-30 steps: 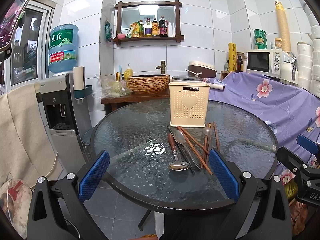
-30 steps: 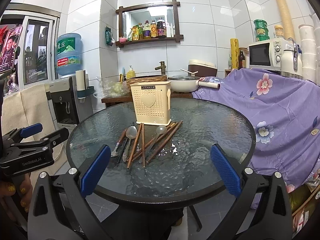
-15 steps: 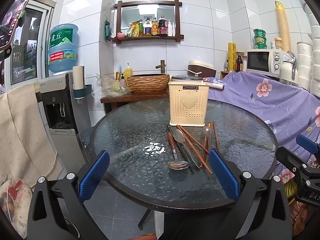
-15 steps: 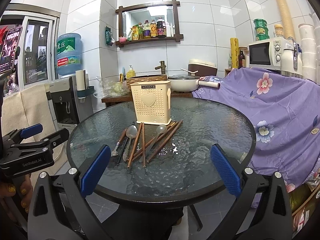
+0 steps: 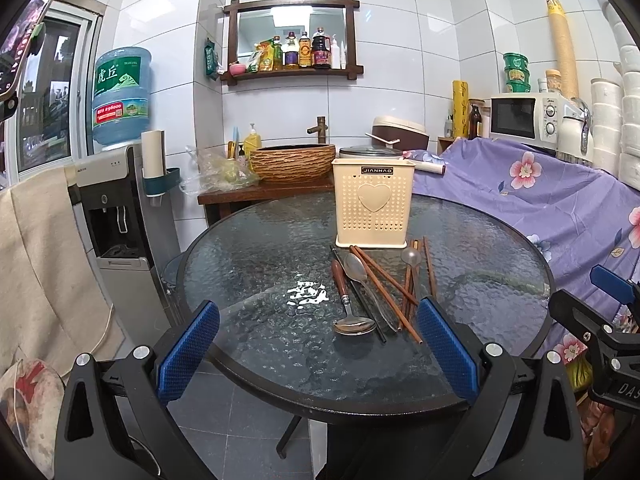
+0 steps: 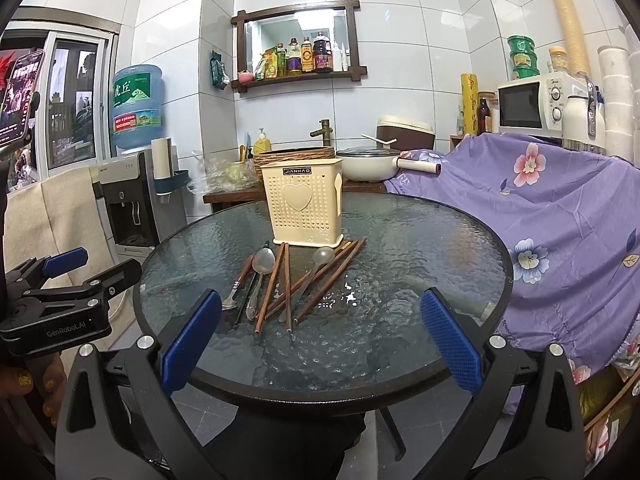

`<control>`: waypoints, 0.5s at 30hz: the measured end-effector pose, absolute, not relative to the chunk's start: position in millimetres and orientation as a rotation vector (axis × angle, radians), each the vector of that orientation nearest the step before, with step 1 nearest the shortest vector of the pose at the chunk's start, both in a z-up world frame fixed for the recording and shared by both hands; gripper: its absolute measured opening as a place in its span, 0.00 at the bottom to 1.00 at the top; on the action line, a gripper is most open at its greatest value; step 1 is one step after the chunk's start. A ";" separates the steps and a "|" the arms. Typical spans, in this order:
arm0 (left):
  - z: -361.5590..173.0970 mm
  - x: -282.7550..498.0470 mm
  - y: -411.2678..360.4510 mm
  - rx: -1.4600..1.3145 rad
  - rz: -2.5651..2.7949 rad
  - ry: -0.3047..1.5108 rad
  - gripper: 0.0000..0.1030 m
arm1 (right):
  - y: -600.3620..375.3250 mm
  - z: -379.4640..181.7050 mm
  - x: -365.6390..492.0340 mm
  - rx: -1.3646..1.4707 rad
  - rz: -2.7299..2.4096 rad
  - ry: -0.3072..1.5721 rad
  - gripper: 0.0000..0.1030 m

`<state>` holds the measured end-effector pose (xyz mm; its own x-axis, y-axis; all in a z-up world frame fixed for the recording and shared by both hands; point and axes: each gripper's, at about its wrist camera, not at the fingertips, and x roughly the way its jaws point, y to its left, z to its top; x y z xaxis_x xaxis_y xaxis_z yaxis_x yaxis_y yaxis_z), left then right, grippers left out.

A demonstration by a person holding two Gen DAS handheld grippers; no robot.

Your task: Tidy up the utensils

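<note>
A cream perforated utensil holder (image 5: 373, 204) (image 6: 306, 202) stands upright on the round glass table (image 5: 260, 256) (image 6: 420, 248). In front of it lies a loose pile: brown chopsticks (image 5: 384, 290) (image 6: 272, 282), a wood-handled metal spoon (image 5: 349, 312) (image 6: 236, 286), a long metal spoon (image 5: 356, 270) (image 6: 262, 266) and a clear plastic spoon (image 5: 411, 258) (image 6: 320, 260). My left gripper (image 5: 318, 346) is open and empty, above the table's near edge. My right gripper (image 6: 320, 344) is open and empty, also at the near edge, short of the pile.
A water dispenser (image 5: 120, 208) stands left of the table. A purple flowered cloth (image 6: 560, 208) covers furniture on the right. A wooden counter (image 5: 256, 194) with a woven basin (image 5: 292, 162) and a white pot (image 6: 370, 164) lies behind. A microwave (image 6: 532, 106) sits at the back right.
</note>
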<state>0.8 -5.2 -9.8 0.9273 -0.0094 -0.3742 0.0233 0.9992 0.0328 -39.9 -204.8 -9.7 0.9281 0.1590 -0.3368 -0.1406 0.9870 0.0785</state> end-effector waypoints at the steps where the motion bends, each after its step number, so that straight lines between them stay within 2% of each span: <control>1: -9.7 1.2 -5.4 0.036 -0.016 0.383 0.94 | -204.4 -10.0 -39.8 0.053 0.153 0.350 0.95; 15: -9.4 1.3 -4.8 0.031 -0.015 0.383 0.94 | -202.8 -10.1 -37.7 0.048 0.156 0.351 0.95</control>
<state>1.3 -4.8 -9.4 0.9275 -0.0087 -0.3738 0.0205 0.9994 0.0277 -37.7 -202.8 -10.1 0.9272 0.1604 -0.3384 -0.1438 0.9869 0.0737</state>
